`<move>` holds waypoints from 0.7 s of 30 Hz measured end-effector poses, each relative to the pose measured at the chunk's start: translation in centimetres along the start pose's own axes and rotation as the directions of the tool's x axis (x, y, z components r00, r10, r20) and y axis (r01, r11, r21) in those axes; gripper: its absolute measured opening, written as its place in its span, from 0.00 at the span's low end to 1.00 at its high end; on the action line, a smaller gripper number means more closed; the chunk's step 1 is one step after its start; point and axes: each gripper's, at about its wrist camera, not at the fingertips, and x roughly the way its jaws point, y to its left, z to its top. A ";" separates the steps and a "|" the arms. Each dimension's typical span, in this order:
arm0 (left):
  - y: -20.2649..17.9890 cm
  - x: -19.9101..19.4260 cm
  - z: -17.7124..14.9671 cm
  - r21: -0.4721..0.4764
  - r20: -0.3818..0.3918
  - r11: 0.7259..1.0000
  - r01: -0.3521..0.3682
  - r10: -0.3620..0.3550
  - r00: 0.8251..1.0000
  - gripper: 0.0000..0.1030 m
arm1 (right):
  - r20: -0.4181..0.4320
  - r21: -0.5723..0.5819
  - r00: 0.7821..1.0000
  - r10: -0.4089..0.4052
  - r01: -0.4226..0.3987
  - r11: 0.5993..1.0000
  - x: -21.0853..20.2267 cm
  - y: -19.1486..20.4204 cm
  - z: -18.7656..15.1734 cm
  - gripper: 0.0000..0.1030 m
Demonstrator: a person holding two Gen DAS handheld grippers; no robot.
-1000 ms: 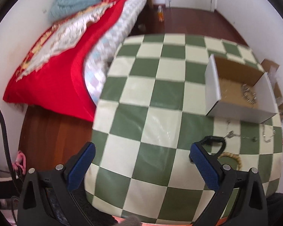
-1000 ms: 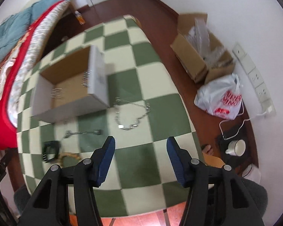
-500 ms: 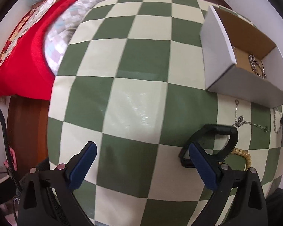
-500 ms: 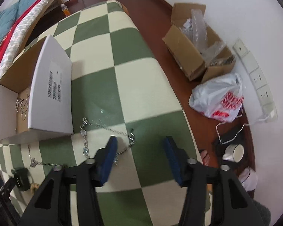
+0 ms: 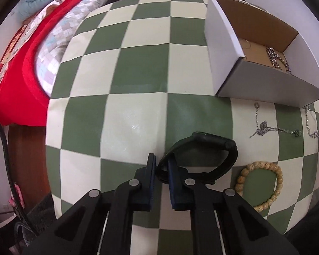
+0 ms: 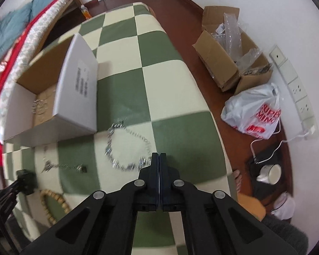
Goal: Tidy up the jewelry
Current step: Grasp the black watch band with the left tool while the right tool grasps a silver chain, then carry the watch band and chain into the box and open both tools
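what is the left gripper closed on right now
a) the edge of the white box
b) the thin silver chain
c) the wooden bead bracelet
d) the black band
d: in the left wrist view the left gripper has its blue pads closed on the near strap of the black band, while the bead bracelet lies untouched to its right.
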 end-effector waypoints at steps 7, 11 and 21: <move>1.3 -2.6 -1.8 -0.034 0.044 0.999 0.018 -0.016 0.999 0.06 | 0.055 0.009 0.993 0.104 -0.105 0.994 -4.8 -0.1 -2.2 0.00; 1.3 -4.1 -1.9 -0.037 0.069 0.999 0.034 -0.031 0.997 0.05 | 0.060 0.026 0.985 0.160 -0.162 0.986 -6.6 0.1 -1.8 0.00; 0.9 -2.3 -0.2 -0.054 0.040 0.998 -0.011 0.013 0.999 0.05 | -0.117 -0.046 0.993 0.033 -0.039 0.998 1.5 0.3 1.1 0.45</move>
